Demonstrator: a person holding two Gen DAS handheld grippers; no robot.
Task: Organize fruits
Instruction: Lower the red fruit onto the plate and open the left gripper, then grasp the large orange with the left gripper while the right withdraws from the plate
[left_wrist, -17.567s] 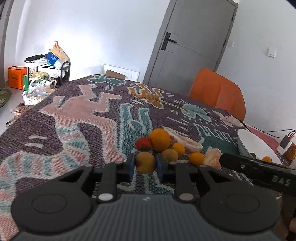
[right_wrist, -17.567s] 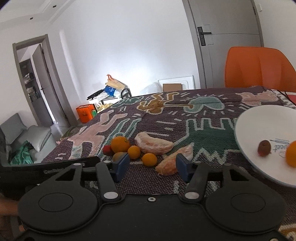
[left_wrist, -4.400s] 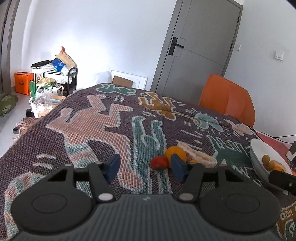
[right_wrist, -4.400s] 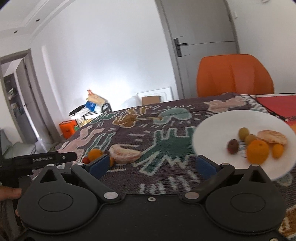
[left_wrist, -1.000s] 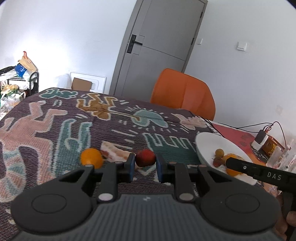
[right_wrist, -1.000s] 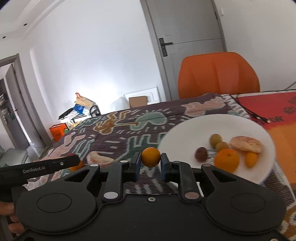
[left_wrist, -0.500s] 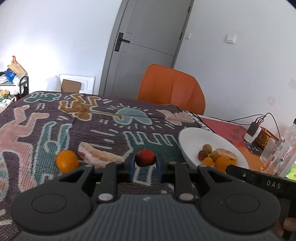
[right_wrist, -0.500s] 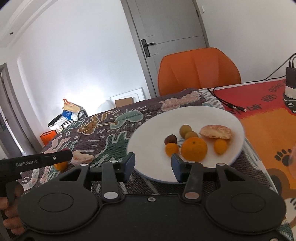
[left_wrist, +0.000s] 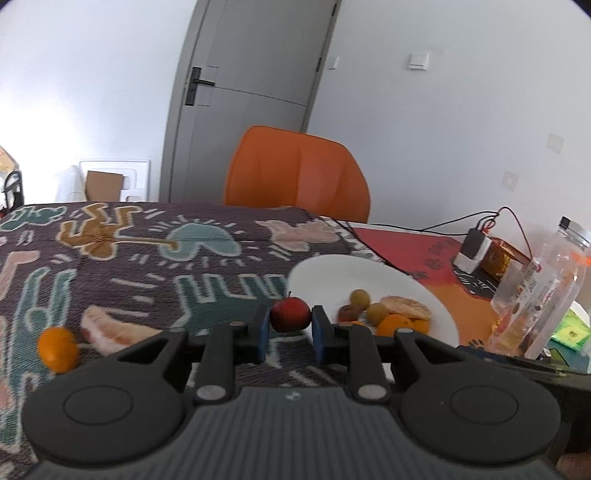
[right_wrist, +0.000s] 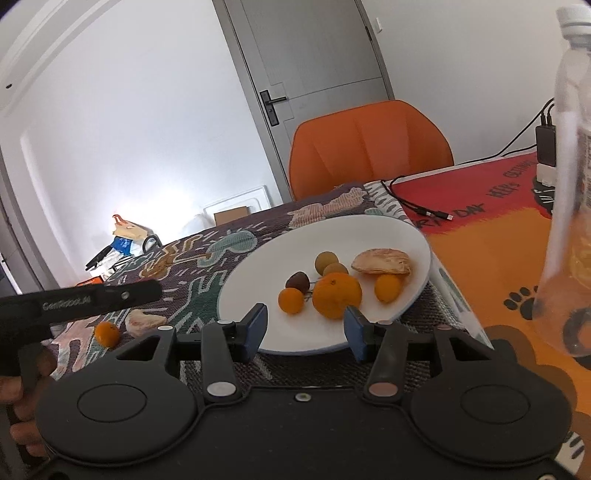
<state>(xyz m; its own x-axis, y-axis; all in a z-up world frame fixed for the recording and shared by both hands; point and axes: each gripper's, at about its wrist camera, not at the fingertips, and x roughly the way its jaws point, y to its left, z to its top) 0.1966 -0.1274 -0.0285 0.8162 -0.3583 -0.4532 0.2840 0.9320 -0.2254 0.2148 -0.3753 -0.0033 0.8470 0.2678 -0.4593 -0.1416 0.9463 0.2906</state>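
Now the left gripper (left_wrist: 290, 328), clamped on the red fruit (left_wrist: 290, 315), has reached the white plate's (left_wrist: 424, 295) near rim. Right gripper (right_wrist: 303, 328): jaws just opened, empty; its small orange (right_wrist: 291, 300) lies on the plate beside the big orange (right_wrist: 336, 294).

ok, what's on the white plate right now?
On the white plate: a large orange, two small oranges, two greenish fruits, a dark one and a peeled segment. The large orange may hide more.

Home (patterned tablecloth (left_wrist: 110, 266); door (left_wrist: 251, 99))
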